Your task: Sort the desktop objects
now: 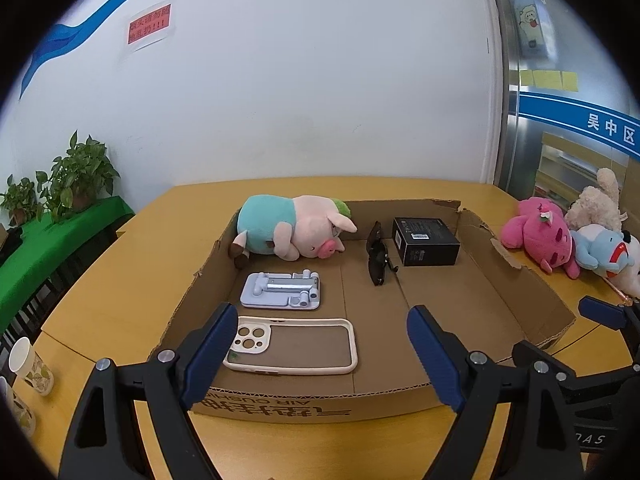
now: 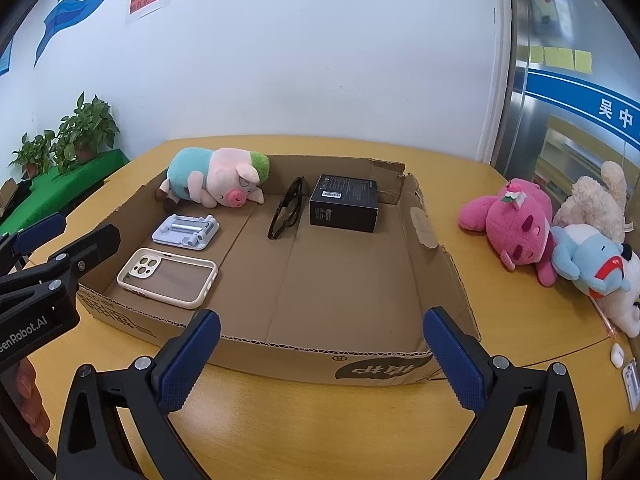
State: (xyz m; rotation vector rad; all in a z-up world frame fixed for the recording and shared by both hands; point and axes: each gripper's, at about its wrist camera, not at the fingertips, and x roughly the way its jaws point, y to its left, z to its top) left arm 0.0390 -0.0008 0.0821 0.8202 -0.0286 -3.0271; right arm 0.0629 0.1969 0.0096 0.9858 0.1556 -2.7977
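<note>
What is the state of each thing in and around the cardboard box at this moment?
Left gripper: open, holding nothing.
Right gripper: open, holding nothing.
Cardboard box: open, one corner torn.
Pig plush: lying on its side in the box.
Phone stand: folded flat.
Phone case: empty, lying flat.
Sunglasses: folded, standing on edge.
Black box: closed, lying flat.
Pink plush: lying on the table, outside the box.

Red wall notice (image 1: 149,25) text too blurred; white plush (image 2: 624,300) edge-cropped.
</note>
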